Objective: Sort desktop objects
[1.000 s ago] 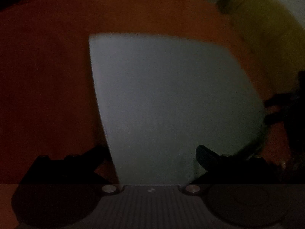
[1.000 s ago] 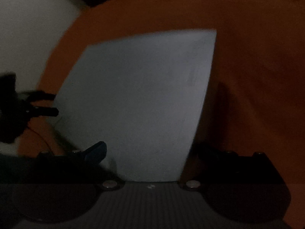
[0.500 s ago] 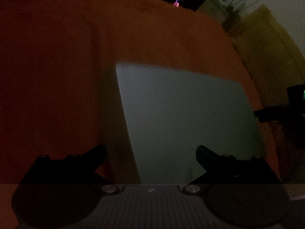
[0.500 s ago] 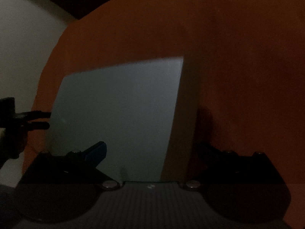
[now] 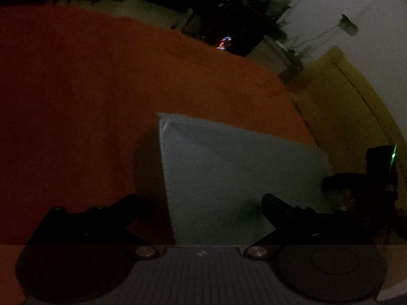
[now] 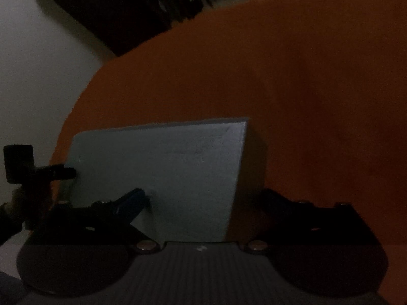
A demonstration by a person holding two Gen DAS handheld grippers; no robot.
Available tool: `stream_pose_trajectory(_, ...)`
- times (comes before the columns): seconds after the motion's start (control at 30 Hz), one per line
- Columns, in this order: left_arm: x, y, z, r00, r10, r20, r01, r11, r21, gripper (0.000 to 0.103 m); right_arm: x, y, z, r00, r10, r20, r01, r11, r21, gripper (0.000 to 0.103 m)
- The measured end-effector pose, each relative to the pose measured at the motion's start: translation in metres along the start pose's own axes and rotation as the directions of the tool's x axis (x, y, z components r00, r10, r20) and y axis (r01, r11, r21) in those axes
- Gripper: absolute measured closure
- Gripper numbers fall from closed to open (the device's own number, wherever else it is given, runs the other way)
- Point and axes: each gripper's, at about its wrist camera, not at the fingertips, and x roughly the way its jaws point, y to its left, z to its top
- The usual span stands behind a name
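Orange surface point(image 5: 101, 101), one pale grey box point(image 5: 229, 178), dim light.
Left tongs point(image 5: 201, 203) and right tongs point(image 6: 203, 198) gape wide, each straddling a box edge; contact unclear.

An orange cloth point(image 5: 106, 81) lies beside a yellow door point(image 5: 351, 106).

Two wrist cameras, close over one grey panel on an orange table.

The left view looks forward from low down, the grey panel point(image 5: 236, 178) filling its right half, the orange table point(image 5: 101, 89) beyond. The right view faces the same panel point(image 6: 162, 175) from the opposite side, equally near; each catches the other gripper at its edge.
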Motion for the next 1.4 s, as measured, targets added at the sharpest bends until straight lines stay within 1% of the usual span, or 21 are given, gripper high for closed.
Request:
stream_pose_trajectory(0.03, 0.0, -0.001, 0.001, 1.0, -0.003, 0.009, 0.003, 1.0, -0.001, 0.001, -0.006, 0.009, -0.002, 1.0, -0.017, -0.011, 0.017, 1.0, 0.001, 0.004)
stream_pose_trajectory(0.1, -0.008, -0.014, 0.0, 1.0, 0.014, -0.015, -0.014, 1.0, 0.0, 0.0, -0.015, 0.027, -0.005, 0.998, -0.054, -0.044, 0.054, 0.998, 0.007, 0.004)
stream_pose_trajectory(0.2, -0.002, -0.026, 0.0, 0.995, 0.092, -0.042, -0.092, 0.996, 0.02, 0.0, -0.01, 0.046, -0.02, 0.981, -0.152, -0.122, 0.146, 0.988, -0.06, 0.004)
stream_pose_trajectory(0.27, 0.009, -0.022, -0.006, 0.984, 0.155, -0.084, -0.154, 0.988, 0.018, 0.001, 0.005, 0.053, -0.034, 0.969, -0.2, -0.144, 0.183, 0.975, -0.124, 0.002)
stream_pose_trajectory(0.33, 0.018, -0.018, -0.016, 0.973, 0.2, -0.113, -0.197, 0.98, 0.04, 0.0, 0.019, 0.05, -0.046, 0.96, -0.214, -0.179, 0.195, 0.974, -0.117, 0.0)
stream_pose_trajectory(0.37, 0.022, -0.017, -0.02, 0.969, 0.214, -0.122, -0.209, 0.976, 0.055, 0.0, 0.023, 0.048, -0.049, 0.963, -0.193, -0.186, 0.18, 0.98, -0.087, 0.0)
stream_pose_trajectory(0.4, 0.021, -0.016, -0.023, 0.97, 0.209, -0.121, -0.204, 0.977, 0.055, 0.0, 0.026, 0.047, -0.052, 0.968, -0.167, -0.189, 0.16, 0.986, -0.051, 0.0)
stream_pose_trajectory(0.43, 0.019, -0.015, -0.025, 0.972, 0.203, -0.12, -0.198, 0.979, 0.055, 0.0, 0.027, 0.048, -0.052, 0.969, -0.161, -0.186, 0.156, 0.987, -0.044, 0.0)
stream_pose_trajectory(0.53, 0.015, -0.011, -0.031, 0.975, 0.187, -0.116, -0.182, 0.982, 0.054, 0.0, 0.025, 0.044, -0.055, 0.97, -0.155, -0.188, 0.151, 0.988, -0.035, 0.0)
stream_pose_trajectory(0.67, 0.009, -0.005, -0.04, 0.98, 0.163, -0.114, -0.159, 0.986, 0.049, 0.001, 0.026, 0.044, -0.055, 0.97, -0.154, -0.188, 0.163, 0.986, 0.03, 0.0)
stream_pose_trajectory(0.73, -0.005, -0.008, -0.051, 0.981, 0.133, -0.139, -0.136, 0.991, -0.011, 0.001, 0.027, 0.049, -0.056, 0.968, -0.161, -0.192, 0.178, 0.981, 0.074, 0.0)
stream_pose_trajectory(0.8, -0.011, -0.015, -0.046, 0.978, 0.14, -0.157, -0.146, 0.989, -0.027, 0.001, 0.024, 0.06, -0.057, 0.965, -0.175, -0.197, 0.193, 0.978, 0.074, 0.0)
stream_pose_trajectory(0.87, -0.02, -0.018, -0.046, 0.976, 0.13, -0.173, -0.14, 0.989, -0.046, 0.001, 0.022, 0.071, -0.058, 0.961, -0.19, -0.202, 0.207, 0.976, 0.07, 0.0)
stream_pose_trajectory(0.93, -0.022, -0.024, -0.044, 0.973, 0.125, -0.195, -0.136, 0.99, -0.043, 0.001, 0.015, 0.079, -0.06, 0.956, -0.203, -0.21, 0.221, 0.973, 0.066, 0.0)
stream_pose_trajectory(0.97, -0.02, -0.028, -0.044, 0.97, 0.129, -0.205, -0.138, 0.99, -0.032, 0.001, 0.013, 0.082, -0.062, 0.952, -0.212, -0.219, 0.229, 0.972, 0.057, 0.0)
stream_pose_trajectory(1.03, -0.013, -0.033, -0.053, 0.956, 0.175, -0.236, -0.174, 0.984, 0.028, 0.001, 0.016, 0.089, -0.066, 0.945, -0.235, -0.226, 0.247, 0.968, 0.029, 0.0)
stream_pose_trajectory(1.1, -0.004, -0.035, -0.066, 0.951, 0.212, -0.225, -0.199, 0.977, 0.079, 0.001, 0.031, 0.094, -0.076, 0.935, -0.271, -0.228, 0.273, 0.962, -0.02, 0.0)
stream_pose_trajectory(1.13, -0.001, -0.035, -0.072, 0.953, 0.217, -0.214, -0.202, 0.975, 0.087, 0.0, 0.039, 0.096, -0.081, 0.93, -0.289, -0.228, 0.286, 0.957, -0.045, 0.0)
stream_pose_trajectory(1.27, -0.007, -0.032, -0.085, 0.958, 0.227, -0.174, -0.213, 0.972, 0.095, 0.0, 0.042, 0.092, -0.09, 0.945, -0.266, -0.188, 0.264, 0.964, -0.038, 0.0)
stream_pose_trajectory(1.33, -0.011, -0.03, -0.087, 0.956, 0.235, -0.176, -0.225, 0.971, 0.075, 0.0, 0.039, 0.093, -0.094, 0.943, -0.276, -0.188, 0.273, 0.961, -0.039, 0.0)
stream_pose_trajectory(1.4, -0.019, -0.036, -0.09, 0.952, 0.247, -0.183, -0.236, 0.969, 0.076, 0.001, 0.032, 0.096, -0.096, 0.933, -0.305, -0.19, 0.302, 0.952, -0.043, 0.0)
